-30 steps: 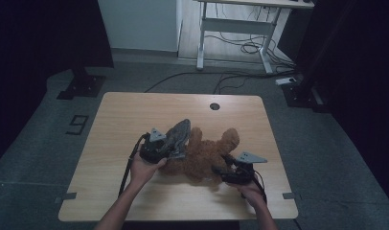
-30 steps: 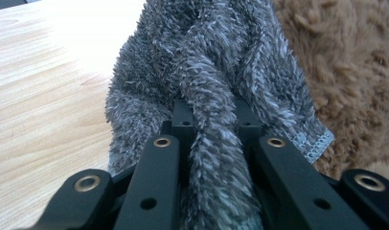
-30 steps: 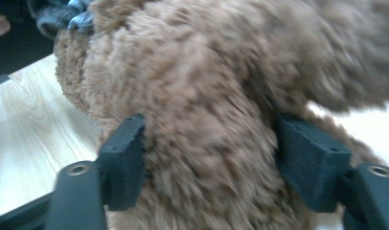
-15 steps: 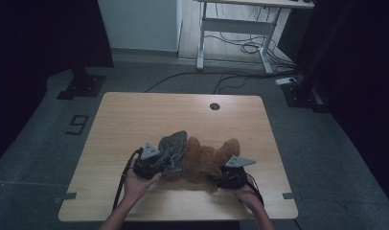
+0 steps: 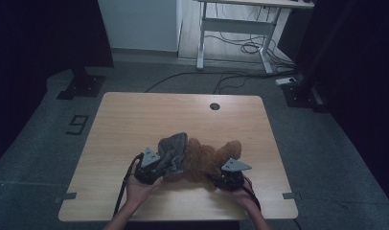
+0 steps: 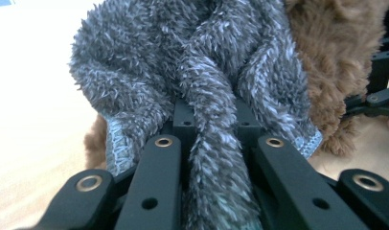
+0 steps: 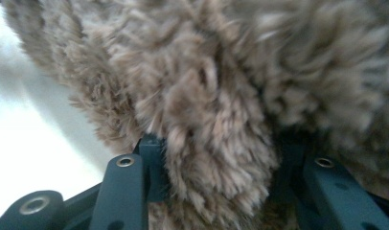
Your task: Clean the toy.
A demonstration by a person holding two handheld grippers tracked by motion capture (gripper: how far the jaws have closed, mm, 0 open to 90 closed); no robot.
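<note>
Two cloths (image 5: 202,158) between clenched grippers (image 5: 156,170)

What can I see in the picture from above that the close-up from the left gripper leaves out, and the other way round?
From above: the whole wooden table, both hands, the right gripper on the brown plush toy, and the floor with its cables. Left gripper view: a fold of grey fuzzy cloth pinched between the left gripper jaws, and its stitched hem. Both show the grey cloth lying against the brown plush.

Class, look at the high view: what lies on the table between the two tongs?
The brown plush toy fills that stretch in the high view, with grey fluffy cloth at its left end. The left tongs grip the cloth; the right tongs have just been closing on brown fur.
</note>
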